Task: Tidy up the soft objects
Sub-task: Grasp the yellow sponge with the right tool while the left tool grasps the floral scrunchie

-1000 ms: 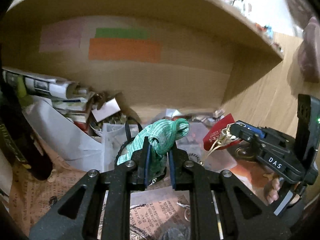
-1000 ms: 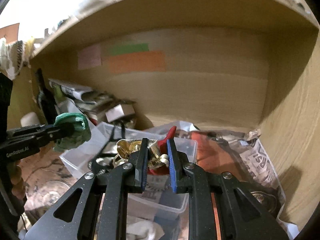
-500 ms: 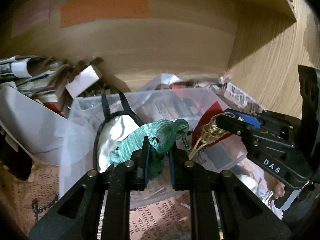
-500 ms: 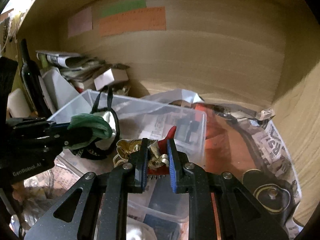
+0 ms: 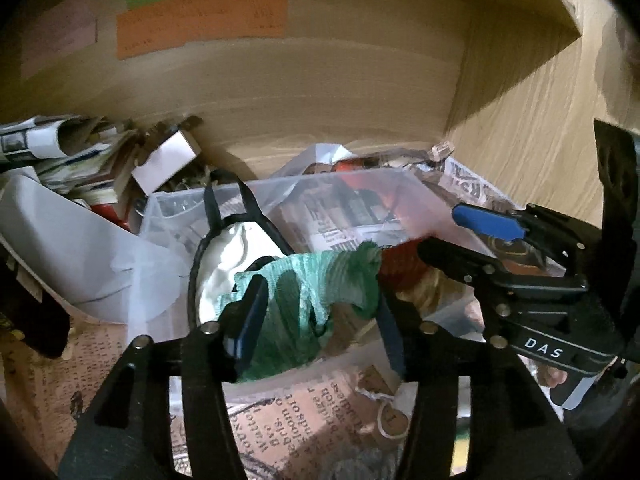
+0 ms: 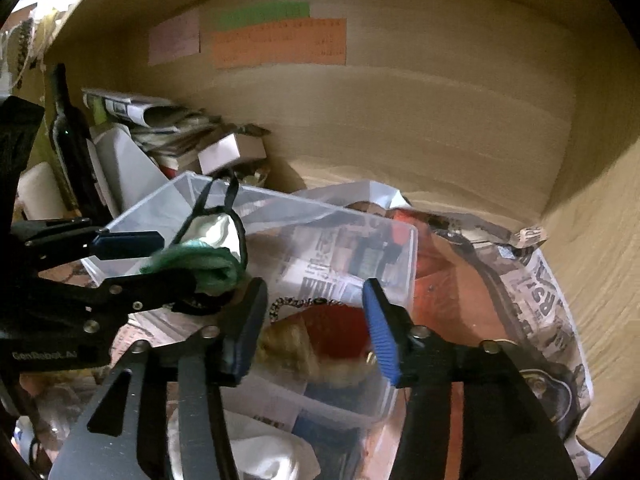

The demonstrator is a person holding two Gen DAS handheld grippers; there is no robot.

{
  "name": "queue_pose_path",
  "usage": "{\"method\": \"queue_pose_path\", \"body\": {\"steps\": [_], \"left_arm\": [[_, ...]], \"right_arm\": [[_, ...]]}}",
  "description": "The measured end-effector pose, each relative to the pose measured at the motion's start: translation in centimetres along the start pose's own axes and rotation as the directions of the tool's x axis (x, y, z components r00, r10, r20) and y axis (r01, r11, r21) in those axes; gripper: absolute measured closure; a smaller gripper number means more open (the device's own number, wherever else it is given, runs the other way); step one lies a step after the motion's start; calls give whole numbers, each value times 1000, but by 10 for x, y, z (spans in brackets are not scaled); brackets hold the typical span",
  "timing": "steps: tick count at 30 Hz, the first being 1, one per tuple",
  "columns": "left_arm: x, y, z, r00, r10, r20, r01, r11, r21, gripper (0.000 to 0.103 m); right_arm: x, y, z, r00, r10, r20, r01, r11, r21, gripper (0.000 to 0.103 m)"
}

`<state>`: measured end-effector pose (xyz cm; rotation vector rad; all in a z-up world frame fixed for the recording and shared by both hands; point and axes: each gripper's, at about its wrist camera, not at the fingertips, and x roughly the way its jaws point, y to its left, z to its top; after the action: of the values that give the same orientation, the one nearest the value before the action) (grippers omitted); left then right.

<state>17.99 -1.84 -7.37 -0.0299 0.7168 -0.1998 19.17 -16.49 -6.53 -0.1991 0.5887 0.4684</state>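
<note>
A clear plastic bin [image 5: 372, 180] [image 6: 400, 236] stands on the shelf. My left gripper [image 5: 320, 304] is open over it; a green knitted cloth [image 5: 320, 284] lies loose between its fingers, resting in the bin, and also shows in the right wrist view [image 6: 204, 260]. My right gripper [image 6: 316, 308] is open; a red and gold soft item [image 6: 328, 340] lies in the bin below its fingers and shows in the left wrist view [image 5: 404, 264]. A white item with black straps [image 5: 232, 252] [image 6: 212, 228] lies in the bin's far left.
Rolled newspapers and a small white box [image 6: 232, 152] are piled at the back left, with a dark bottle [image 6: 72, 136] beside them. Newspaper [image 6: 536, 292] lines the shelf floor. Coloured paper labels [image 6: 276, 40] are on the back wall. The shelf's side wall is on the right.
Both grippers have moved down over the bin and opened. The green cloth and the red and gold item were let go and now lie in the bin.
</note>
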Motion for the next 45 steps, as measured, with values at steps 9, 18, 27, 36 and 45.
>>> {"method": "queue_pose_path", "body": {"steps": [9,18,27,36,45], "left_arm": [[-56,5,-2,992,27,120,-26,1000,-6,24],[-103,8,-34,981,77,176,-74,997,-24,6],[-110,14,-83,992,82,95,-77,996,-55,4],[-100,21,-132,998,52,-21,-54,993,-104,4],[-78,21,-157,996,7,-88,-19,991,-133,4]], "right_arm": [[-54,9,2,992,9,125,-10,1000,13,35],[-101,26,-17,978,23,209,-29,999,27,23],[-102,44,-56,990,53,131,-62,996,66,23],[-91,54,-94,996,88,18,-90,988,125,23],[-70,58,-112,991,124,-55,-112,978,178,23]]}}
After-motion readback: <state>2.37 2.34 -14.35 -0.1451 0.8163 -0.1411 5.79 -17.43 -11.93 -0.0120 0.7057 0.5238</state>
